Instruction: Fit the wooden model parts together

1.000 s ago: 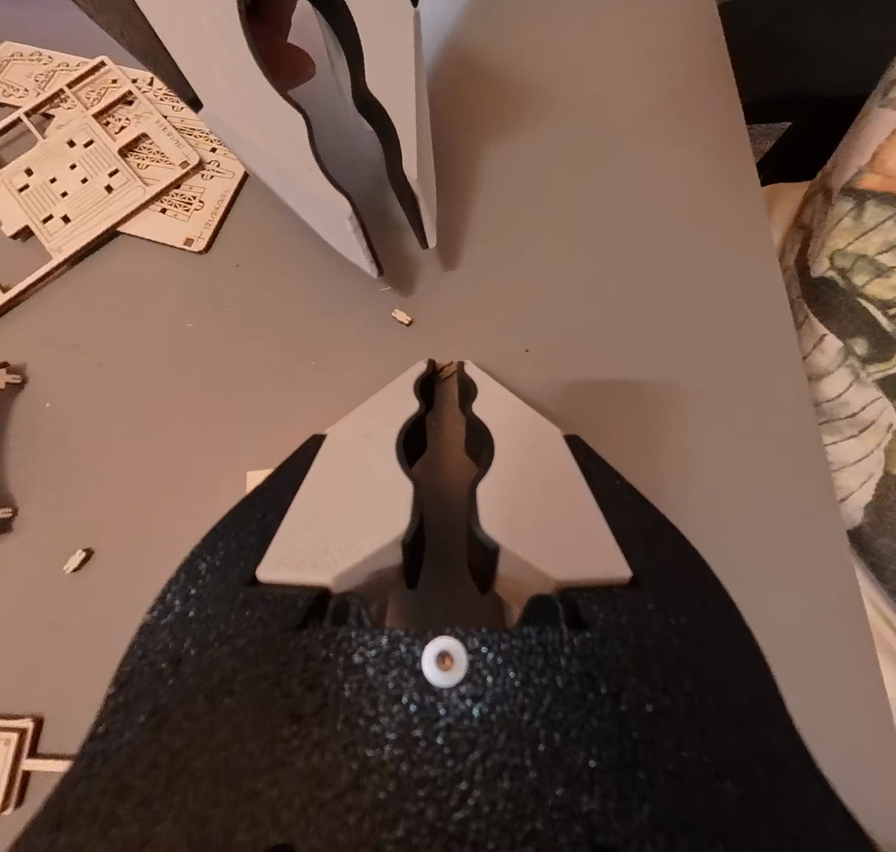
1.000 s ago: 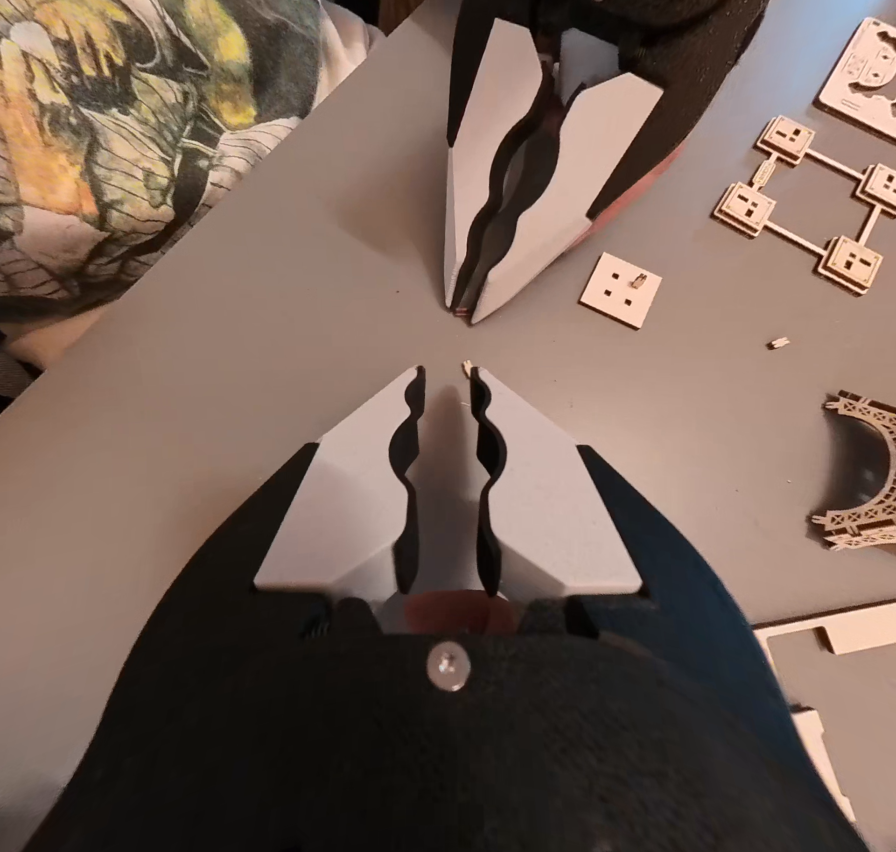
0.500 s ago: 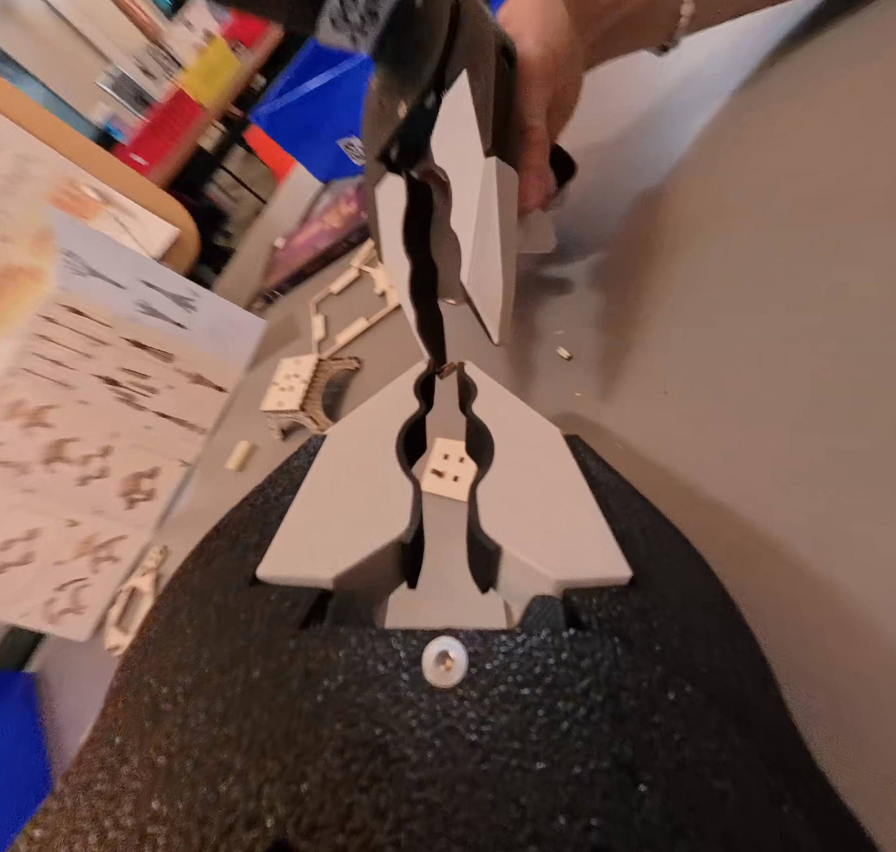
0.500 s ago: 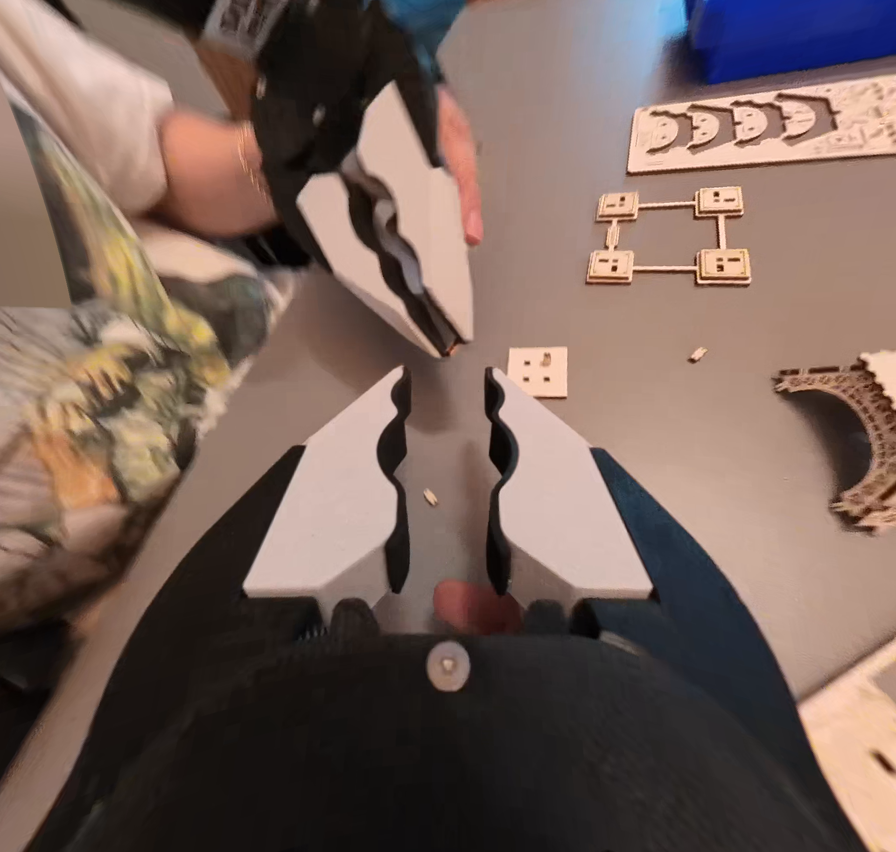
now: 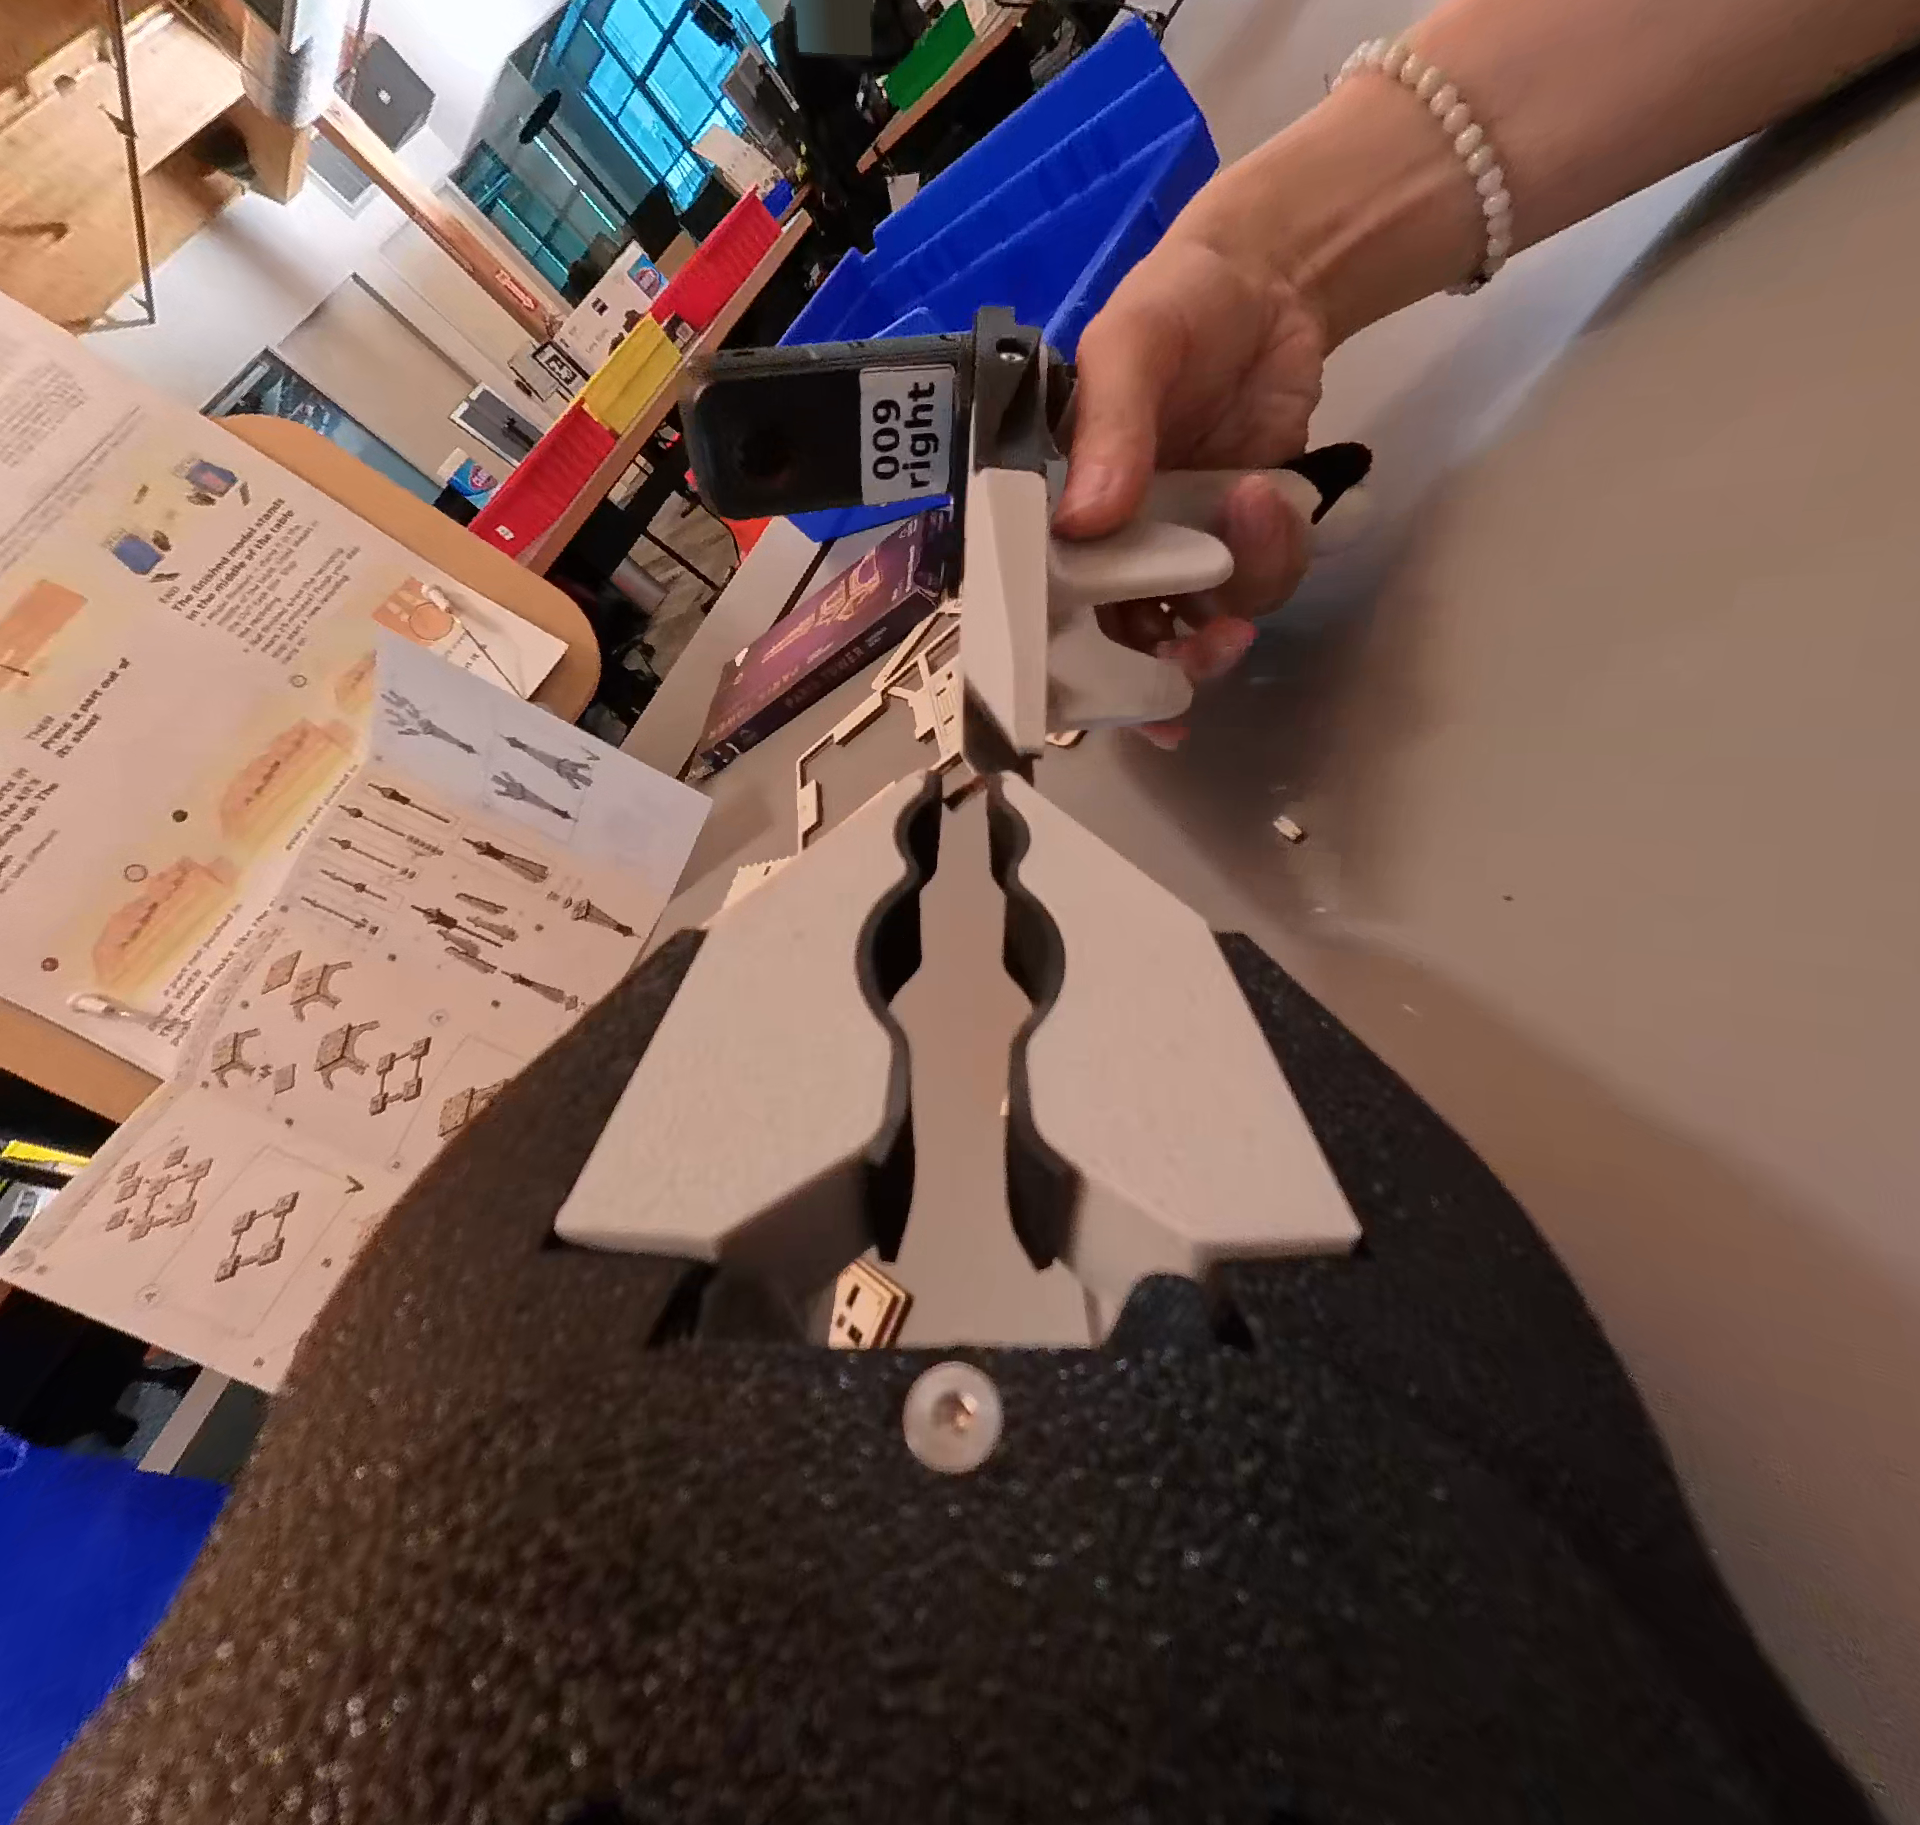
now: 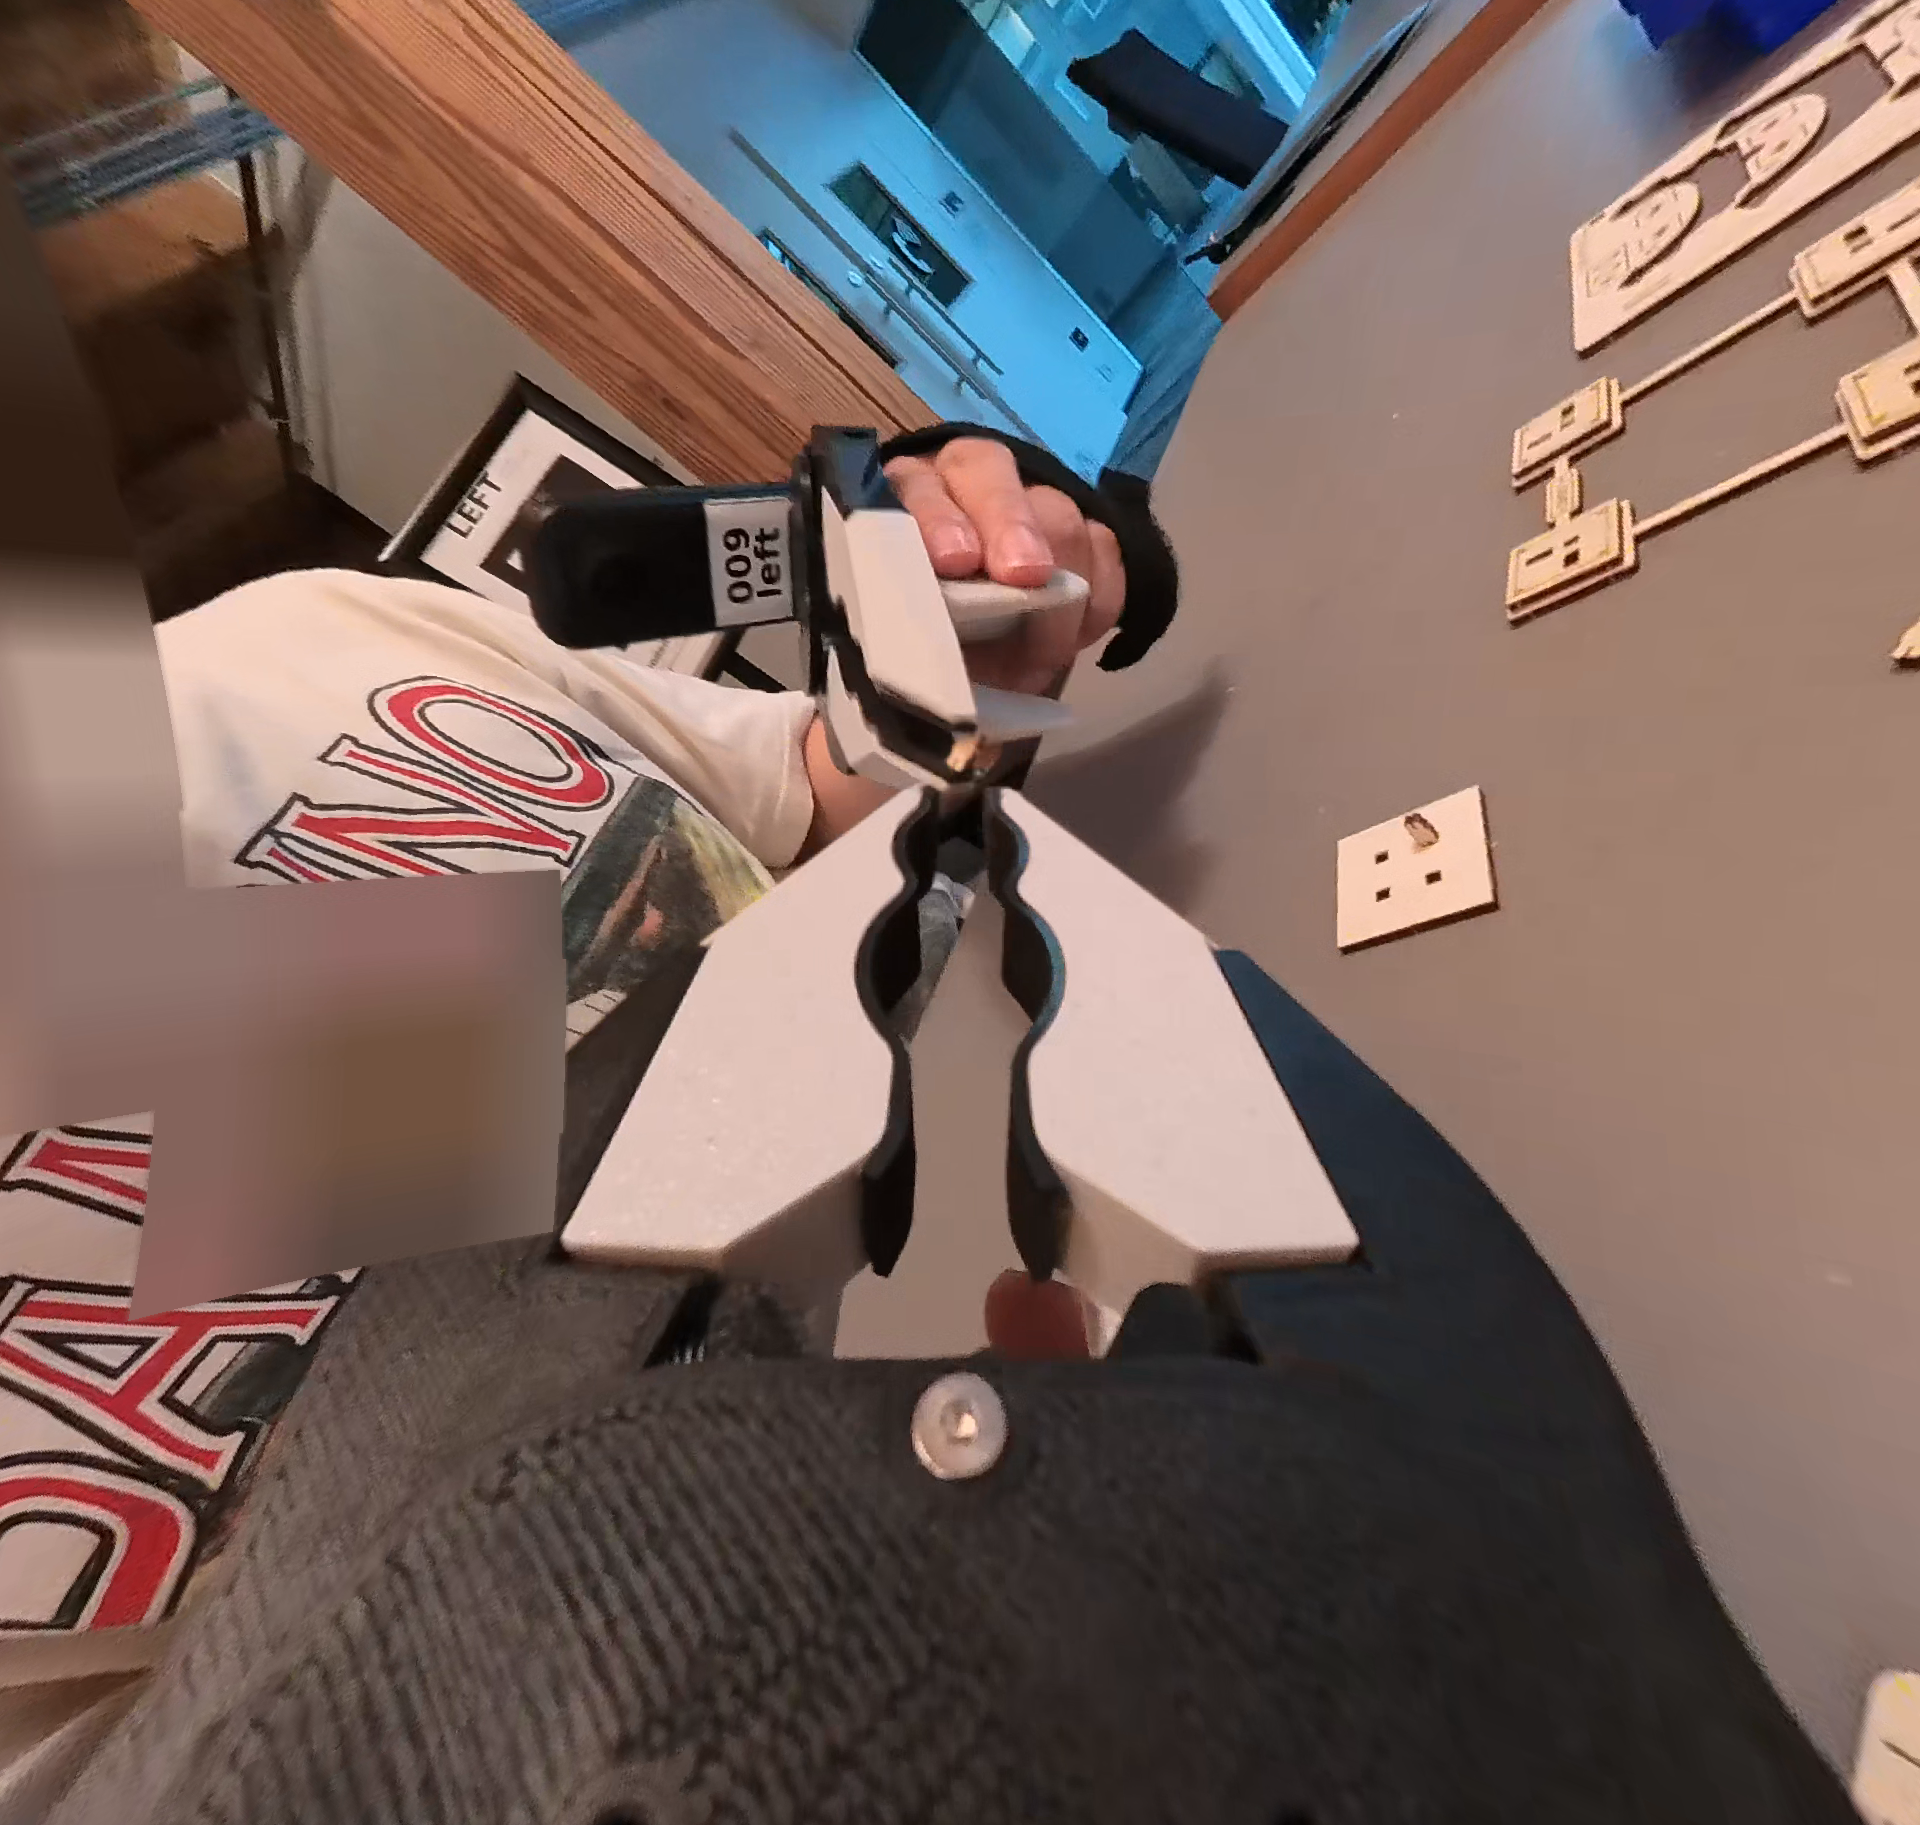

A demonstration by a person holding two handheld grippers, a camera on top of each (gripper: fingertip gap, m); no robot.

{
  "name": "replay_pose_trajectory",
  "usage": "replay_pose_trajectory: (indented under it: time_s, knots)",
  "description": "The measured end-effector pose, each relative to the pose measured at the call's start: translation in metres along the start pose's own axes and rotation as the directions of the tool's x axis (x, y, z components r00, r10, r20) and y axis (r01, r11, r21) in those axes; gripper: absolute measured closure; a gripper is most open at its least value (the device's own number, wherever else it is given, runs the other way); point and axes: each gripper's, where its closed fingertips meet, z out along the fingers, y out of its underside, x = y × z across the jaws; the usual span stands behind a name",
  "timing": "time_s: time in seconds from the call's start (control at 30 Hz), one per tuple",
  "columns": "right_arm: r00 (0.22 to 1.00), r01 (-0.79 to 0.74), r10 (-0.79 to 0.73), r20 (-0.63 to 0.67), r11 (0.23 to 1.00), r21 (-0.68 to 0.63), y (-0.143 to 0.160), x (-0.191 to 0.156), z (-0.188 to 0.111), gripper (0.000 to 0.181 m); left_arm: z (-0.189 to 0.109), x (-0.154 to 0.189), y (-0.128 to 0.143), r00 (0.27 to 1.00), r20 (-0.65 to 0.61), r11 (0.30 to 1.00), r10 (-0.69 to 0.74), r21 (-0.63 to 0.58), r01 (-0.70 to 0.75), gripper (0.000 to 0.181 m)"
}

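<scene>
Left gripper [image 5: 964,796] pinches a tiny wooden peg [image 6: 962,759]; right gripper [image 6: 958,807] nearly closed, seemingly empty.

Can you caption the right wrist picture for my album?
Open grey right tongs face grey left tongs pinching a tiny pale wooden peg above the grey table.

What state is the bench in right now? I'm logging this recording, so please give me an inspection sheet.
Surface: grey table.
Job's things: wooden peg off the table; slotted square plate and four-square frame lying flat.
Clutter: loose chip, instruction sheets, purple box.
Grippers: left gripper shut on the wooden peg; right gripper tip to tip with it, grip unclear.
Cables: nothing seen.
Surroundings: blue bins; person in a printed shirt.
</scene>
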Motion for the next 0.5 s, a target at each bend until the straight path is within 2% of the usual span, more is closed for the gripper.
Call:
replay_pose_trajectory:
  time_s: [0.03, 0.3, 0.5]
  knots:
    - [1.0, 0.001, -0.001, -0.008, 1.0, -0.008, 0.0014, 0.0017, 0.0001, 0.17, -0.0002, -0.0006, 0.0003, 1.0, 0.003, 1.0, -0.005, 0.001, 0.005, 0.175]
    - [0.999, -0.008, 0.007, 0.035, 1.0, 0.015, -0.0008, -0.0049, 0.0024, 0.166, 0.0, 0.0032, -0.0076, 1.0, -0.007, 0.999, 0.023, 0.025, -0.022, 0.175]
    - [1.0, 0.004, -0.005, 0.03, 1.0, 0.026, -0.0028, -0.0061, 0.0031, 0.176, 0.0028, 0.0077, -0.0081, 0.998, -0.012, 0.998, 0.062, 0.011, -0.061, 0.176]
